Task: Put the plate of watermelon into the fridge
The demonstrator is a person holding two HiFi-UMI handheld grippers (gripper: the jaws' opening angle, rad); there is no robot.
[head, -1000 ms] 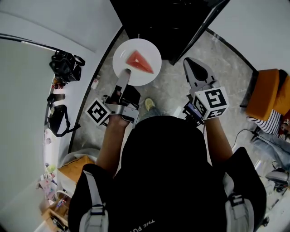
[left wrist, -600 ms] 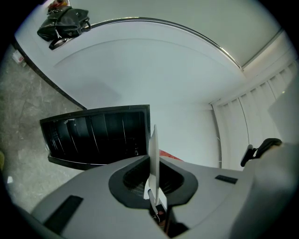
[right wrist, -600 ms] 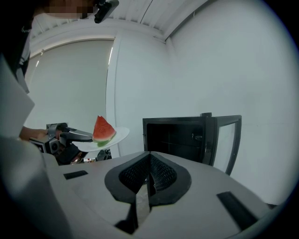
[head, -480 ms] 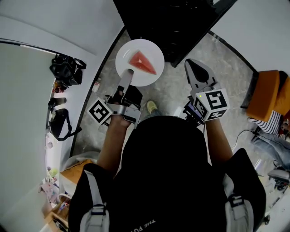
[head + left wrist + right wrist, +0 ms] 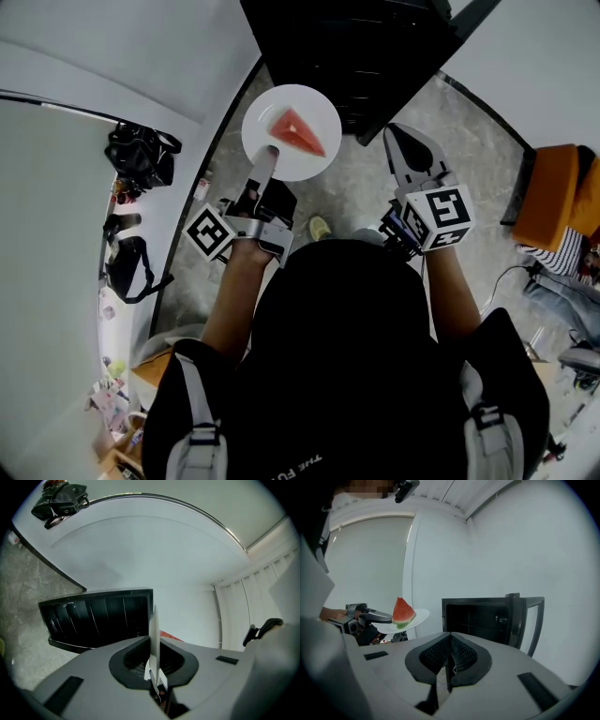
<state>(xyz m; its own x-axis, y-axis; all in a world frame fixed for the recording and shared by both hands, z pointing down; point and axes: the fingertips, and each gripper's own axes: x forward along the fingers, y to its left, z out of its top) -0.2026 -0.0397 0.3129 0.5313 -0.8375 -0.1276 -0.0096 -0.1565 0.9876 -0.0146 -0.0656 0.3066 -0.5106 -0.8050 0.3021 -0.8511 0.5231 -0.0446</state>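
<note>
A white plate carries a red watermelon wedge, held level in front of the open black fridge. My left gripper is shut on the plate's near rim. In the left gripper view the plate stands edge-on between the jaws, with a sliver of watermelon to its right. My right gripper hangs shut and empty to the right of the plate. The right gripper view shows the plate, the wedge and the fridge's dark inside, with its door swung open to the right.
A black bag lies on the white surface to the left, with another bag below it. An orange seat stands at the right. A white wall runs along the left of the fridge. The floor is grey stone.
The plate and my left gripper have moved slightly forward and to the right, closer to the fridge opening. The right gripper has barely shifted.
</note>
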